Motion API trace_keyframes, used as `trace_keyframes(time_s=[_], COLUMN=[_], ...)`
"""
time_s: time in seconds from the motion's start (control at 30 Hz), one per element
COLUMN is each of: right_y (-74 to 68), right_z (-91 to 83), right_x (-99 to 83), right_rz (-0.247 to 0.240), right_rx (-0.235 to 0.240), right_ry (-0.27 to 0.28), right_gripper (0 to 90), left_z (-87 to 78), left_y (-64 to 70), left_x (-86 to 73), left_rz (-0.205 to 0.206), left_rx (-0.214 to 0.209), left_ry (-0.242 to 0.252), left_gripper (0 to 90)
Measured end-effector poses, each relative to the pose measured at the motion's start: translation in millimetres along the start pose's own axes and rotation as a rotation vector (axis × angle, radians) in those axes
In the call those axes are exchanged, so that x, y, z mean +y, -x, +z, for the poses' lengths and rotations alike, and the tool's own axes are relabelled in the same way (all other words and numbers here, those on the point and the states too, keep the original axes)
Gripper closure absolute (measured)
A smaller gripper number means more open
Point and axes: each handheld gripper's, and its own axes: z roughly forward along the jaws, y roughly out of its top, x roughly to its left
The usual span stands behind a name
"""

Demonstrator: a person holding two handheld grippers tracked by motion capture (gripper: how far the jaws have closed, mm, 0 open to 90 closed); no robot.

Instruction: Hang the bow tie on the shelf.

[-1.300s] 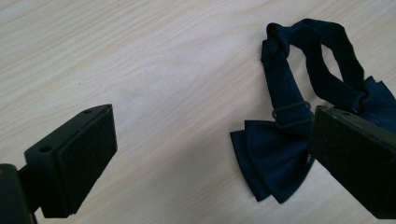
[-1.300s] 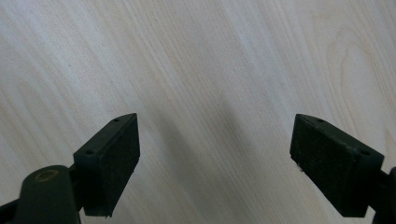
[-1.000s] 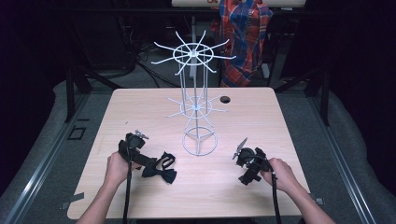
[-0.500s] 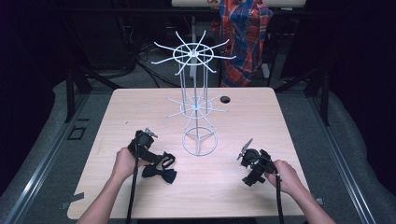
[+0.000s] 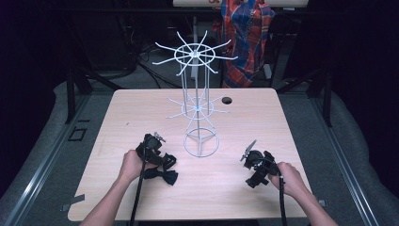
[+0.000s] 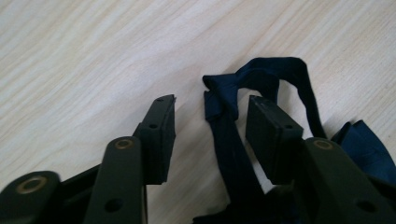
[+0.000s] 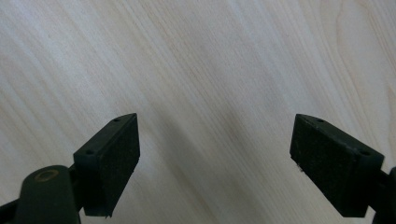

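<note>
A dark navy bow tie (image 5: 162, 175) lies on the wooden table (image 5: 141, 108) at the front left. Its strap (image 6: 224, 121) runs up between the jaws of my left gripper (image 6: 210, 121), which is open and not closed on it. In the high view my left gripper (image 5: 153, 147) sits just above the bow tie, held by a hand. My right gripper (image 7: 215, 140) stands wide open over bare wood; from above, my right gripper (image 5: 254, 162) is at the front right.
A white wire spinner rack (image 5: 197, 99) with hooked arms stands mid-table, its ring base (image 5: 201, 145) between the two grippers. A small dark hole (image 5: 227, 100) sits near the far edge. A plaid cloth (image 5: 247, 33) hangs behind the table.
My left gripper moved right and forward over the bow tie, its jaws now straddling the strap. The right gripper drifted slightly right and toward the front edge.
</note>
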Motion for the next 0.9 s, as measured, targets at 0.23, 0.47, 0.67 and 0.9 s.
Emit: trace_keyframes(time_s=[0.23,0.47,0.67,0.9], right_y=[-1.2,-0.1,0.3,1.0], right_z=[0.9,-0.2,-0.9,-0.6], right_x=[4.7,3.0,0.8,0.7], right_rz=[-0.014,-0.015,-0.010,0.000], right_rx=[0.010,0.015,0.013,0.012], right_ry=[0.010,0.014,0.013,0.011], right_gripper=[15.6,15.6,15.6,15.6], left_z=[4.1,-2.8,-14.0,-29.0], left_y=[11.8,12.8,11.9,10.6], left_x=[5.0,5.1,6.7,6.3], left_rz=[0.041,0.062,0.052,0.045], left_rx=[0.029,0.047,0.043,0.039], left_ry=[0.012,0.052,0.111,0.176], left_gripper=[74.8,80.5,80.6,80.6])
